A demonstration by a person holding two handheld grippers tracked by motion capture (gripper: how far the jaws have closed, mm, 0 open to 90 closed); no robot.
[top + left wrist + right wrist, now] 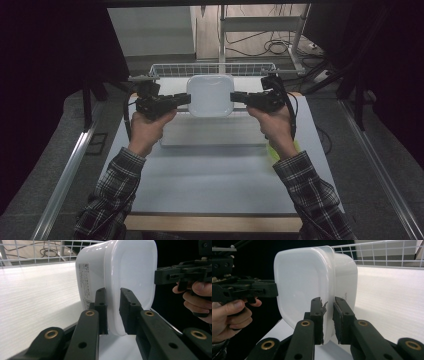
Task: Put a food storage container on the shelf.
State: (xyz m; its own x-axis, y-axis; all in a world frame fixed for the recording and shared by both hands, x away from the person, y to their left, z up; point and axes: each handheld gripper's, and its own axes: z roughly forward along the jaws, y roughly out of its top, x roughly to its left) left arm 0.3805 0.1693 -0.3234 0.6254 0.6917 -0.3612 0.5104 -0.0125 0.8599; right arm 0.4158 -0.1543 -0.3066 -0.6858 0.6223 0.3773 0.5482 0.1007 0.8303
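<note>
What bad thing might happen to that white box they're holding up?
Each gripper, left and right, pinches only the thin rim of the white box, so it might slip out and drop onto the table. If one hand pulls away faster, the box could tilt or twist loose.

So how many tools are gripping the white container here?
2. The left tool clamps the rim on the left side of the white container; the right tool clamps the rim on the opposite side, with the container lifted between them.
</note>
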